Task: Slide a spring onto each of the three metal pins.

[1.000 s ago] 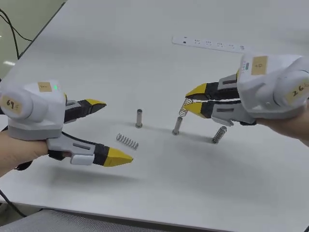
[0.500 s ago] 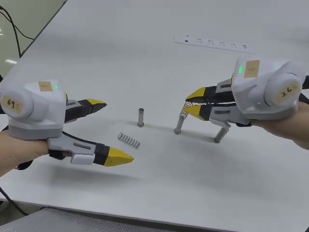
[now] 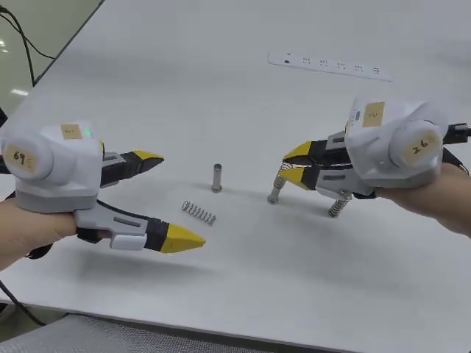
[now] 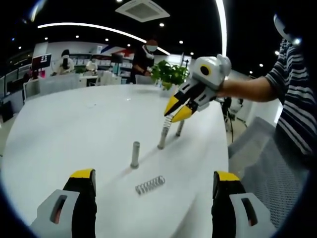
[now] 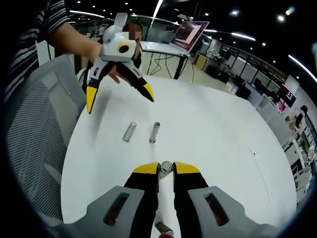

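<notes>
- Three metal pins stand on the white table [image 3: 221, 95]. The bare pin [image 3: 217, 178] is one. In the head view the middle pin [image 3: 273, 194] is near it on the right, and the far pin [image 3: 335, 212] is further right again, with a fitted spring [image 3: 339, 200] around it.
- The loose spring [image 3: 199, 213] lies flat just in front of the bare pin, towards the person, touching neither gripper.
- The right gripper [image 3: 291, 165] hangs to the right of the bare pin, above the middle pin. Its jaws are nearly together and pinch the held spring [image 3: 280, 175].
- That spring slants down to the top of the middle pin. Whether it is already over the tip, I cannot tell.
- The left gripper [image 3: 165, 197] hovers left of the bare pin with its jaws spread wide and nothing between them.
- A power strip [image 3: 335, 66] lies well behind the bare pin.
</notes>
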Available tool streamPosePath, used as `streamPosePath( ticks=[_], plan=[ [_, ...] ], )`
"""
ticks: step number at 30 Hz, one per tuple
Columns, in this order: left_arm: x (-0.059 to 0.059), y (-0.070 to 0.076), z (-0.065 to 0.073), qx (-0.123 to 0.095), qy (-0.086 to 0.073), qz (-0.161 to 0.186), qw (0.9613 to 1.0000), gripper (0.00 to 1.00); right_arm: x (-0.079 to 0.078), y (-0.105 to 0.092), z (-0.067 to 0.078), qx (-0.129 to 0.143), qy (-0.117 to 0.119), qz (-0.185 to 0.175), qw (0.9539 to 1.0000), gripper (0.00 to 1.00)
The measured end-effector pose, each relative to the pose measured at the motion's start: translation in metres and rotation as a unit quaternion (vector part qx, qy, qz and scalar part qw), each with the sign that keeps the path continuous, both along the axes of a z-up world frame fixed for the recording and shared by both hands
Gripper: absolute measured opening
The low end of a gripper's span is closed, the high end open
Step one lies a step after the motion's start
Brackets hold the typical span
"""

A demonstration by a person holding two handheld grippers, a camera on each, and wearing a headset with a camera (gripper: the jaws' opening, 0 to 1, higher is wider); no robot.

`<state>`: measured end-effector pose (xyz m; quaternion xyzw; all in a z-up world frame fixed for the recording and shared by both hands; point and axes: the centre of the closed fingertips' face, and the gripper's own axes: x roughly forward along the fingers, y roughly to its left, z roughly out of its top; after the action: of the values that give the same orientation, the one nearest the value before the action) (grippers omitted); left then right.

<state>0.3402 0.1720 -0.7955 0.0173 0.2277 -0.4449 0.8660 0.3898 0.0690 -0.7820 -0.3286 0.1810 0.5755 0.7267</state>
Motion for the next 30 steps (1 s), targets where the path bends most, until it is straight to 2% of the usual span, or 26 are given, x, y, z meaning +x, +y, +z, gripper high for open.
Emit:
streamPosePath(
  ticks=[3, 14, 21, 30],
  plan=[
    [0.000, 0.000, 0.000, 0.000, 0.000, 0.001, 1.0000, 0.95, 0.000, -0.001, -0.009, -0.007, 0.004, 0.000, 1.0000, 0.07],
    [0.000, 0.000, 0.000, -0.002, 0.002, 0.003, 1.0000, 0.95, -0.001, -0.004, -0.029, -0.022, 0.024, -0.004, 0.9995, 0.07],
    [0.000, 0.000, 0.000, -0.003, 0.002, 0.004, 1.0000, 0.95, -0.004, -0.007, -0.037, -0.026, 0.030, -0.004, 0.9992, 0.07],
    [-0.001, -0.002, 0.001, -0.004, 0.002, 0.002, 1.0000, 0.94, -0.002, -0.007, -0.035, -0.017, 0.032, -0.011, 0.9993, 0.08]
  ],
)
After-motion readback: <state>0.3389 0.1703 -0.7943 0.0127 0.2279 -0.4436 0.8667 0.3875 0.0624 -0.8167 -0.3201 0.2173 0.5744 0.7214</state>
